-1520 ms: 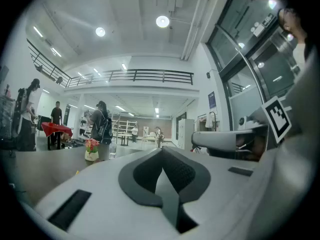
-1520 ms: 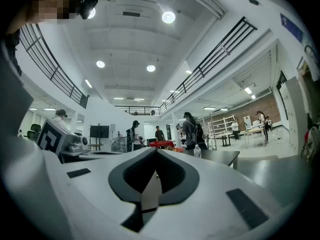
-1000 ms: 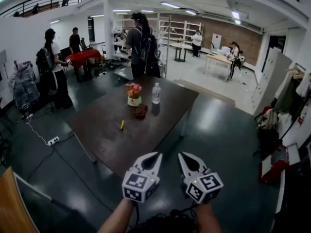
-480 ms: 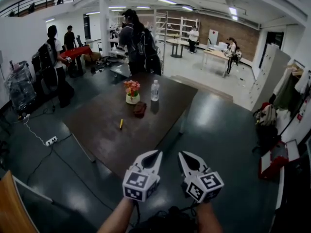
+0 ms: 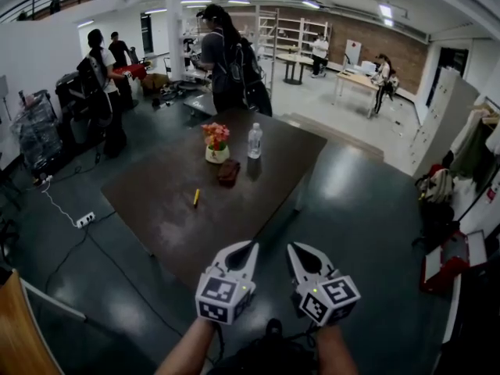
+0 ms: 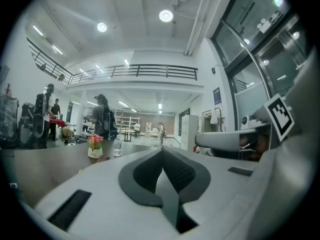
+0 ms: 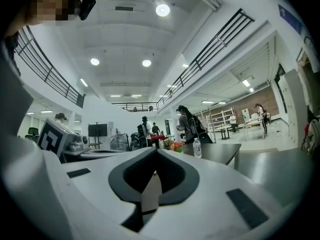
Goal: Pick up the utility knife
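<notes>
The utility knife (image 5: 196, 198) is a small yellow stick lying on the dark brown table (image 5: 148, 201), left of its middle. Both grippers hang side by side in front of the table's near corner, well short of the knife. In the head view my left gripper (image 5: 250, 248) and right gripper (image 5: 293, 250) point forward toward the table. Both have their jaws together with nothing between them. The left gripper (image 6: 162, 150) and the right gripper (image 7: 156, 150) each look level across the tabletop.
On the table's far half stand a flower pot (image 5: 216, 151), a water bottle (image 5: 253, 141) and a brown object (image 5: 228, 174). A person with a backpack (image 5: 230, 65) stands at the far end. A power strip with cable (image 5: 85, 219) lies on the floor at the left.
Both grippers and the view have drifted a little toward the table, which now sits slightly closer. The jaws stay together. People in the background have shifted.
</notes>
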Available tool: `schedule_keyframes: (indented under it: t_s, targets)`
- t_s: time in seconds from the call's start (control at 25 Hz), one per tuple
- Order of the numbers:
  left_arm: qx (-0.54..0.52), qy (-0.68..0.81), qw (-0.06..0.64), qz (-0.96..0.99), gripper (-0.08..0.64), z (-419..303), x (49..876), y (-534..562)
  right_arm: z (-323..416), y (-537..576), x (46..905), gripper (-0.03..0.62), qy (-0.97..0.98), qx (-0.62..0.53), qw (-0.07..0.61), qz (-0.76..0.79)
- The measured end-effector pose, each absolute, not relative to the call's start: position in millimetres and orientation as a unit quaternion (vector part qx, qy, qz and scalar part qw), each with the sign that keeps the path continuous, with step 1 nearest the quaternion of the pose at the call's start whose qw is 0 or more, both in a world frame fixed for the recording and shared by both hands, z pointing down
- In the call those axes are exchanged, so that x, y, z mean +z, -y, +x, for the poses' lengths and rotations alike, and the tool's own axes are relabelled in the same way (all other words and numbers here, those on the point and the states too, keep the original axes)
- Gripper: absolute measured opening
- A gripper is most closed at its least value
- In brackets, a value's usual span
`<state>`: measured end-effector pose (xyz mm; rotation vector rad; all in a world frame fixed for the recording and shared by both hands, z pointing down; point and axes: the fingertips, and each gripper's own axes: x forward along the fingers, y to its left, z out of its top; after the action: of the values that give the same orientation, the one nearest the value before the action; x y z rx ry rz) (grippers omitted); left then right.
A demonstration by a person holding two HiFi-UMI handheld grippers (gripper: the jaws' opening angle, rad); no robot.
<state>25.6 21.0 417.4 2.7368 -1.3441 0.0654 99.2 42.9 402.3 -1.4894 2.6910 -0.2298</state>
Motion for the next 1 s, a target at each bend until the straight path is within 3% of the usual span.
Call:
schedule_keyframes:
  t_s: [1.0]
  targets:
    - [0.064,0.571,0.059,0.816,0.008,46.5,424.9,140.9,130.3,154.1,404.1,0.011,-0.933,-0.081,0.020,-0.351]
